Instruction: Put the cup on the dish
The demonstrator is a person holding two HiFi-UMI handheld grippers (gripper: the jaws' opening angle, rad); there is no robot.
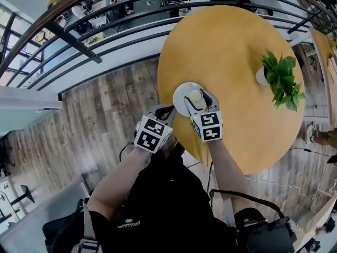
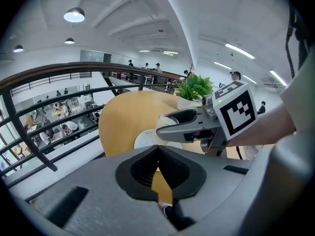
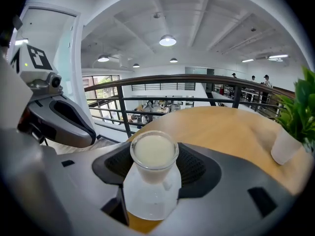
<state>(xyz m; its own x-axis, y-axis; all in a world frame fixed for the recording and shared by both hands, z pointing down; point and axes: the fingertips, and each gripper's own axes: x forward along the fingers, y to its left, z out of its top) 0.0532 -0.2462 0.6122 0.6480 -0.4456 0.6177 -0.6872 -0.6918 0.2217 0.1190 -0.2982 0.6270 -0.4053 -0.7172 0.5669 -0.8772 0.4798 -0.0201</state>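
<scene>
A small clear cup (image 1: 195,95) of pale milky liquid is upright between the fingers of my right gripper (image 1: 199,97), which is shut on it. In the right gripper view the cup (image 3: 153,154) is over the middle of the white dish (image 3: 146,203). I cannot tell whether its base touches the dish. The dish (image 1: 180,94) lies near the left edge of the round yellow table (image 1: 231,46). My left gripper (image 1: 166,110) hangs shut and holding nothing just off the table edge, left of the dish. In its own view the left gripper (image 2: 158,154) points towards the dish (image 2: 144,140).
A green plant in a white pot (image 1: 261,76) stands on the table's right side, also seen as the pot (image 3: 285,146). A black railing (image 1: 79,41) runs behind the table over a drop. Wooden floor (image 1: 105,120) lies to the left.
</scene>
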